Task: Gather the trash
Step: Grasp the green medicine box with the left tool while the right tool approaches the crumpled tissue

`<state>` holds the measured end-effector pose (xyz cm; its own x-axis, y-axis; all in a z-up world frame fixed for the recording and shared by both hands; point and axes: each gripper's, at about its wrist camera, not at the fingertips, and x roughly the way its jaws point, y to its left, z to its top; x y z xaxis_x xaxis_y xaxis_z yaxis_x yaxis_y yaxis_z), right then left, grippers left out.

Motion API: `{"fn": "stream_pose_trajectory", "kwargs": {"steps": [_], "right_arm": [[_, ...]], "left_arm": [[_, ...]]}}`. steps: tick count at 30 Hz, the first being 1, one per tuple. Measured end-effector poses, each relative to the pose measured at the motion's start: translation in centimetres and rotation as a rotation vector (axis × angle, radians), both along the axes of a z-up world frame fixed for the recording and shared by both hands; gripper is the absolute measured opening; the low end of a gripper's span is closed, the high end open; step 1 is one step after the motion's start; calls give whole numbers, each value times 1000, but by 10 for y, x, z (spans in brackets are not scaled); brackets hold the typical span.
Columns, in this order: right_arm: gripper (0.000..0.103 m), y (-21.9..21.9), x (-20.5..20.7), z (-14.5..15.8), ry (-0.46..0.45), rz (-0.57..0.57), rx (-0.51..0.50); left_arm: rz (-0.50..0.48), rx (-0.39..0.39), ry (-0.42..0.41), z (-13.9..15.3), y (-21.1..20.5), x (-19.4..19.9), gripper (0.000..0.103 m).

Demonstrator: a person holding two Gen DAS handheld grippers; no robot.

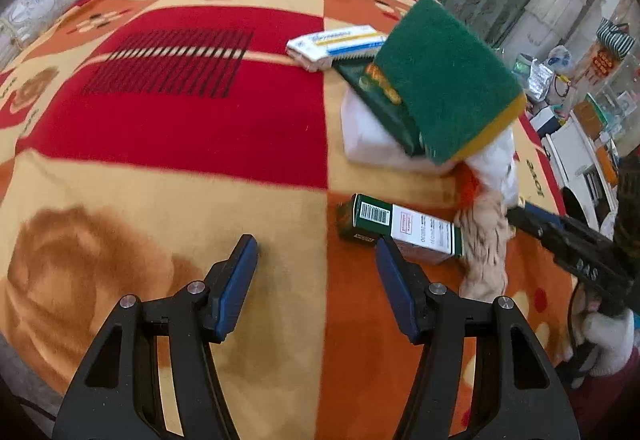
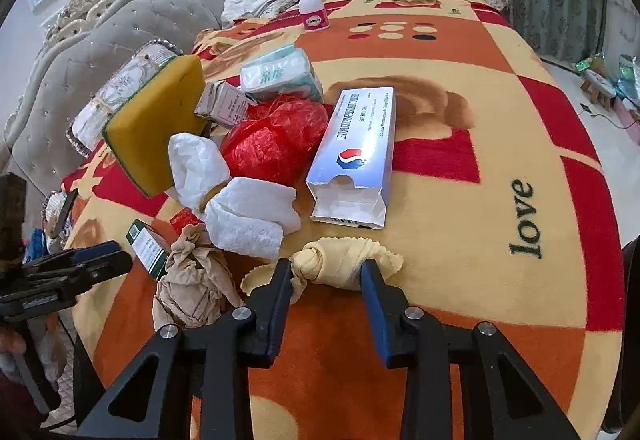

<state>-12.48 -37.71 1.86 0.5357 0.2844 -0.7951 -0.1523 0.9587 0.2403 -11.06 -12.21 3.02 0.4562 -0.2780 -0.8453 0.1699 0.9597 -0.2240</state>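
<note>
Two fingers of the right gripper (image 2: 326, 266) are straddling a knotted yellow cloth (image 2: 340, 260) lying crosswise between them on the blanket (image 2: 480, 240), pads touching both ends. Left gripper (image 1: 316, 252), jaws apart and empty, is sitting beside a green box (image 1: 400, 226).

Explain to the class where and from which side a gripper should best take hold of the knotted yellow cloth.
Probably across the thick rolled middle of the yellow cloth, just beside its knot, coming from above and the near side. The roll lies crosswise on the blanket, and the right gripper already straddles it there; the thin scalloped ends would likely slip.
</note>
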Motion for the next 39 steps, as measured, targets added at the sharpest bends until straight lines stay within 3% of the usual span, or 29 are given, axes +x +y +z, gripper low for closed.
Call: {"fn": "stream_pose_trajectory", "kwargs": {"steps": [5,12,22,27,30,34,39], "right_arm": [[32,-2,-2,5,-11,12,-1],[32,-8,-5,8,-10,14,26],[32,-9,-10,7,-6,24,39],[32,-12,-10,5,5,25,46],[36,-12,-10,5,12,16,45],[41,-15,-9,6,11,16,37],[43,-22,-12,8,12,10,24]], "left_arm": [[0,-68,0,0,-9,21,60],[55,-153,-13,18,9,11,61],[23,-87,-48,11,-25,23,61],[-18,-66,-23,2,-36,37,61],[-78,-121,-5,1,-40,28,61],[-219,-92,-6,3,-55,5,61],[-196,-74,-28,9,-45,4,61]]}}
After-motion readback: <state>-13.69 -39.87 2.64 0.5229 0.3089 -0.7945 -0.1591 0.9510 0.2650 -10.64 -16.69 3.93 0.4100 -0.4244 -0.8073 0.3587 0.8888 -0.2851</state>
